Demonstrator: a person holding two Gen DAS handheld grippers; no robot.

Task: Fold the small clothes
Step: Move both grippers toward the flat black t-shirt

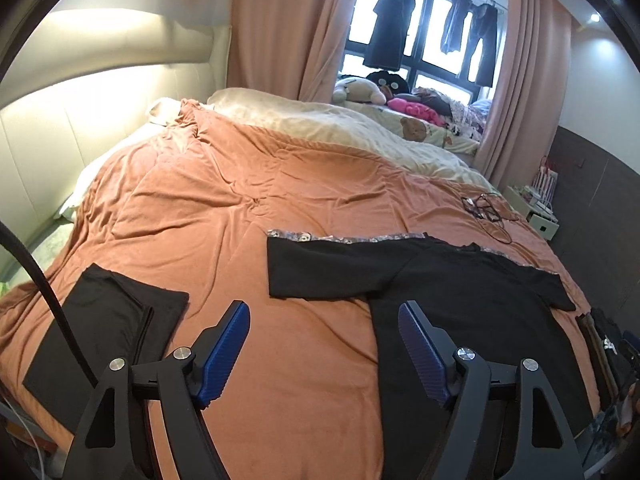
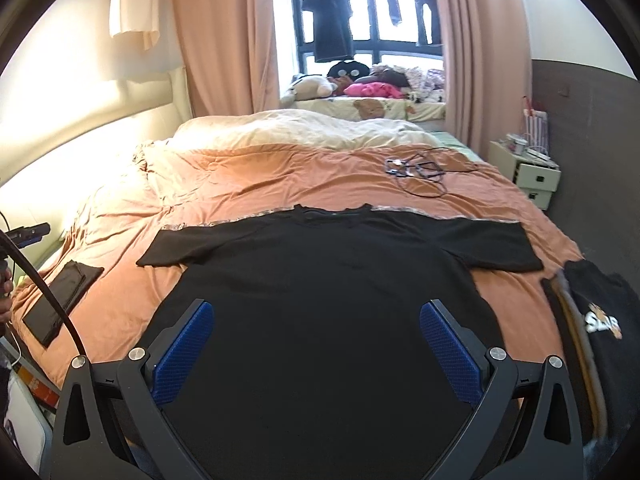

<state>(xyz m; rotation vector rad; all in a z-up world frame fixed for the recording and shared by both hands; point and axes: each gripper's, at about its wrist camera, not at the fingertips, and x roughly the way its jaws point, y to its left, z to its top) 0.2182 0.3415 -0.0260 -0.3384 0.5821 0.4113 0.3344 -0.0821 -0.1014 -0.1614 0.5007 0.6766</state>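
Hovering | left gripper [image 1: 324, 312] wide, empty | right gripper [image 2: 316, 312] wide, empty

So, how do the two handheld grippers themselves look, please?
Both look alike. The left gripper and right gripper have black angular linkage arms with round silver pivot bolts. Each finger carries a blue ribbed pad. A black cable curves past at the left edge.

An orange-covered bed [image 2: 248, 184] carries a spread black T-shirt [image 2: 320, 280], a folded black garment [image 1: 108, 328] and cables [image 2: 420, 172].
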